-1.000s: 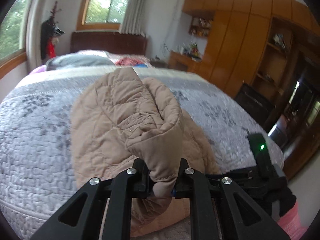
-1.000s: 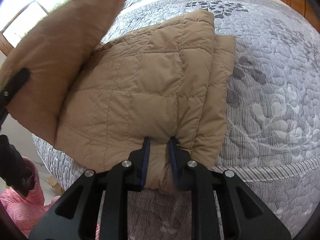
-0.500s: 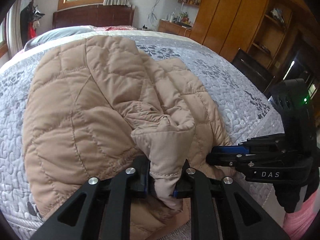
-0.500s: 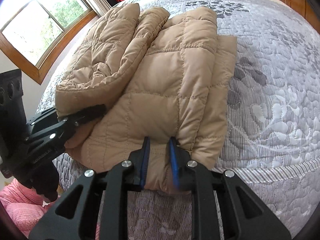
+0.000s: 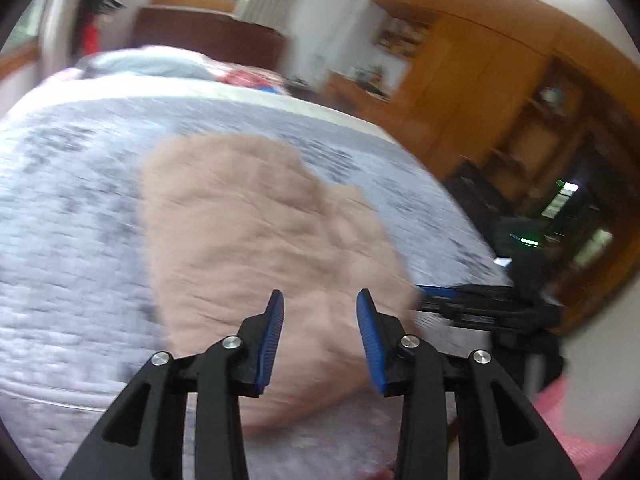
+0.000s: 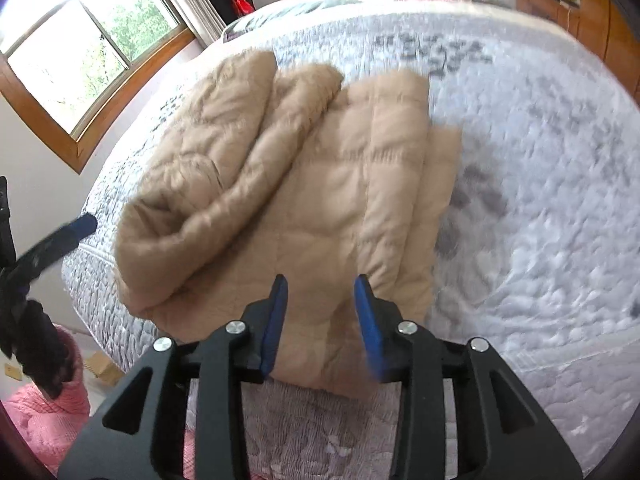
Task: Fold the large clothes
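Observation:
A tan quilted jacket (image 6: 304,184) lies folded in a thick bundle on the grey patterned bed (image 6: 540,200), near its front edge. It shows blurred in the left wrist view (image 5: 260,240). My left gripper (image 5: 320,300) is open and empty, just in front of the jacket's near edge. My right gripper (image 6: 321,284) is open and empty over the jacket's near hem. The right gripper also shows at the right of the left wrist view (image 5: 480,308); the left gripper's blue tip shows at the left of the right wrist view (image 6: 80,226).
The bed's front edge (image 6: 320,420) is right below my grippers. Wooden wardrobes and shelves (image 5: 500,92) stand to the right, a window (image 6: 88,48) to the left. A pink sleeve (image 6: 44,412) and a small box (image 6: 104,368) lie low at the left.
Both grippers have opened and let go of the jacket and drawn back a little. The lifted part now lies folded on top of the jacket.

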`<state>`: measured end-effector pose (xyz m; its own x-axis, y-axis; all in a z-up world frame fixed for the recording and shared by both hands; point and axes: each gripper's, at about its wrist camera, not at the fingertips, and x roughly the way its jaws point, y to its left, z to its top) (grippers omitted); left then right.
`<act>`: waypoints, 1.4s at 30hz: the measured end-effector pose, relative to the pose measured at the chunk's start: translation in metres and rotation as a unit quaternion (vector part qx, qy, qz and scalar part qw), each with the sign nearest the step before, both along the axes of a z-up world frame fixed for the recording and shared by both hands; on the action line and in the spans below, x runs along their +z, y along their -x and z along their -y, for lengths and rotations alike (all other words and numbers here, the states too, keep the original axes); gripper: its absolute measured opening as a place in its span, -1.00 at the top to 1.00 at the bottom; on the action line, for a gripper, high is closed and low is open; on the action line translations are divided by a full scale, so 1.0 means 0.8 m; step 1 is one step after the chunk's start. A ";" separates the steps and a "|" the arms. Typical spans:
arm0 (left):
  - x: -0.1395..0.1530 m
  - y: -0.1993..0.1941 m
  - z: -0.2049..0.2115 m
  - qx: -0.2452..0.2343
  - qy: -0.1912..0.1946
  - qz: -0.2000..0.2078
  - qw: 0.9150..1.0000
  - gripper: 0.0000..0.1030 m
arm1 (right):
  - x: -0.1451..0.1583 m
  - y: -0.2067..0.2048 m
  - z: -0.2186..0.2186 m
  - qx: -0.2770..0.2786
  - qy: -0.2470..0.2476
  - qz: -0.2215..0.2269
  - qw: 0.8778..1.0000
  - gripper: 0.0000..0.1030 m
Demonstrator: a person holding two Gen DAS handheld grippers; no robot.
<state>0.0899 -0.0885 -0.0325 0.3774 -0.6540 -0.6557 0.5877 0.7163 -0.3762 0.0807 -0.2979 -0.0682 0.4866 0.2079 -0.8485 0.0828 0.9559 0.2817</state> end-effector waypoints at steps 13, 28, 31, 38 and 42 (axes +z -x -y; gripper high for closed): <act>-0.029 -0.052 -0.017 0.106 -0.122 0.008 0.987 0.28 | 0.052 -0.056 -0.029 0.035 -0.075 -0.032 0.996 -0.72; -0.061 -0.073 -0.005 0.094 -0.124 -0.031 0.987 0.26 | -0.011 -0.132 -0.078 0.056 -0.028 -0.124 0.990 -0.19; -0.061 -0.075 -0.006 0.094 -0.123 -0.032 0.987 0.25 | -0.008 -0.129 -0.087 0.072 -0.016 -0.107 0.992 0.20; -0.052 -0.069 -0.008 0.097 -0.119 -0.027 0.988 0.26 | 0.037 -0.110 -0.084 0.103 -0.041 -0.046 0.993 0.60; -0.034 -0.058 -0.003 0.090 -0.113 -0.008 0.990 0.26 | 0.087 -0.085 -0.072 0.109 -0.014 0.005 0.994 0.62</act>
<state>0.1360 -0.0858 -0.0595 0.4631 -0.4138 -0.7838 0.4386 0.8754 -0.2030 0.1489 -0.2400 0.0016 0.4356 0.3323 -0.8365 -0.1273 0.9427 0.3083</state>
